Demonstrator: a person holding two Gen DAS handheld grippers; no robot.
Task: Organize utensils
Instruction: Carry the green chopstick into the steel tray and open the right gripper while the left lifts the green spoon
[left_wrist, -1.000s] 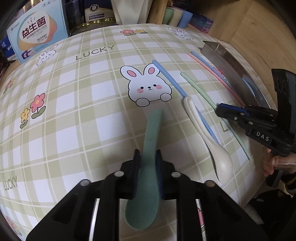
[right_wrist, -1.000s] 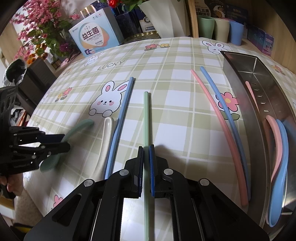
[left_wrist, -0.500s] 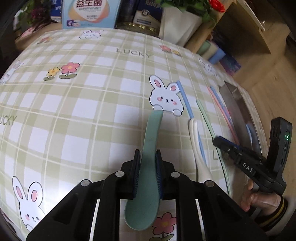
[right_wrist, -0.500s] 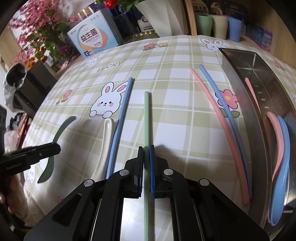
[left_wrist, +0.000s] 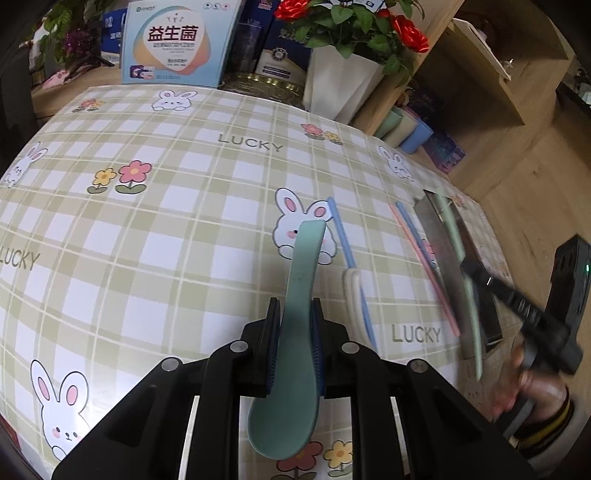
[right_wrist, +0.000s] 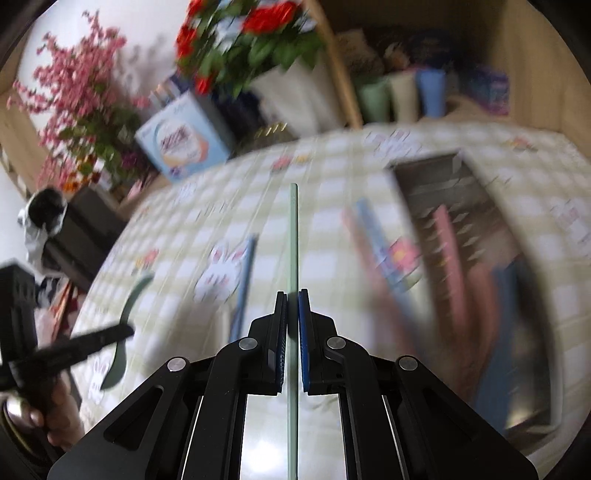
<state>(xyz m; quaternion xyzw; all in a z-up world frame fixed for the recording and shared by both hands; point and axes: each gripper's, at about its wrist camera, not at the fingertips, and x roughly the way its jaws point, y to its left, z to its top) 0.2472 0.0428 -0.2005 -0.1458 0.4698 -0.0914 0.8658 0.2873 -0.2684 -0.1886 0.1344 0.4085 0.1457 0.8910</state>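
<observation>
Green spoon (left_wrist: 295, 332) is held off the cloth, handle forward. Green chopstick (right_wrist: 293, 280) is lifted too. White spoon (left_wrist: 351, 291), blue chopstick (left_wrist: 341, 232) lie left of the tray (left_wrist: 448, 258), a pink-blue pair beside it.

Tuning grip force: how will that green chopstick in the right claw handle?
The green chopstick looks thin and light. It stays straight past the right claw, so probably stiff. Pinched near one end, it may pivot or slip.
</observation>
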